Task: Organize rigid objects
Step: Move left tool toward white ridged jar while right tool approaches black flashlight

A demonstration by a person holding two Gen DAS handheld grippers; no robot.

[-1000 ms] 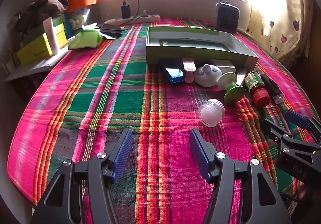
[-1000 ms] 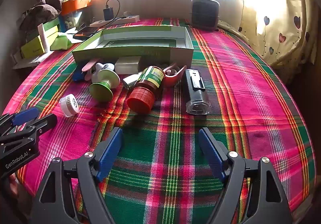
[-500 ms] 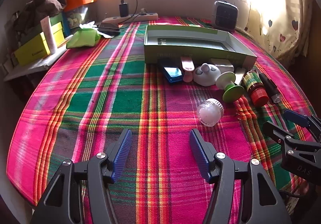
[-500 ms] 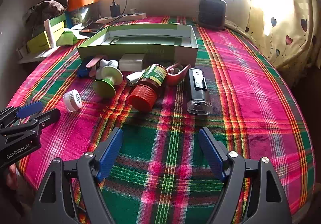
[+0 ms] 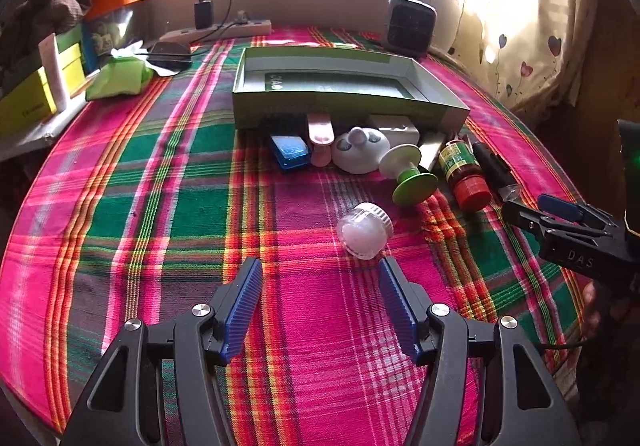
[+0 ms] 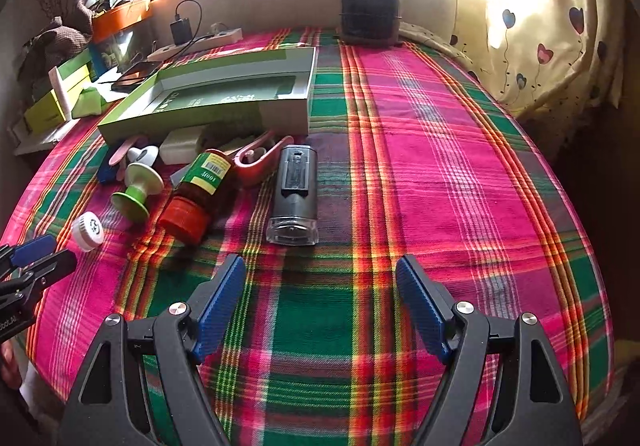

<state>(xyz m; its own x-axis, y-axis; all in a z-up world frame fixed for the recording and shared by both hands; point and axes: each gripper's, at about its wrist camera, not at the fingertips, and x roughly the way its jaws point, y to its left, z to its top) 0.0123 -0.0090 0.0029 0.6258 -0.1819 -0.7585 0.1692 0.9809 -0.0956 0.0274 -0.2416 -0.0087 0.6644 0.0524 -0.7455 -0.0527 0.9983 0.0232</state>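
Observation:
A shallow green box (image 5: 344, 86) (image 6: 224, 98) lies open on the plaid cloth. In front of it lie a blue case (image 5: 290, 151), a pink strip (image 5: 320, 134), a white mouse-shaped piece (image 5: 360, 150), a green-and-white spool (image 5: 412, 178) (image 6: 138, 190), a red-capped bottle (image 5: 464, 174) (image 6: 200, 190) and a black torch (image 6: 294, 198). A white round cap (image 5: 364, 230) (image 6: 89, 231) sits apart, just beyond my left gripper (image 5: 320, 278), which is open and empty. My right gripper (image 6: 320, 278) is open and empty, just short of the torch.
A black speaker (image 6: 370, 12) stands at the far edge by the window. A power strip with charger (image 5: 216, 28), a phone (image 5: 170, 50), a green tissue pack (image 5: 120, 76) and stacked boxes (image 5: 36, 94) crowd the left side. A heart-print curtain (image 6: 540, 26) hangs right.
Both grippers have shifted a little forward and lower toward the objects; the white cap now lies closer to my left fingertips. Both stay open. No object has moved.

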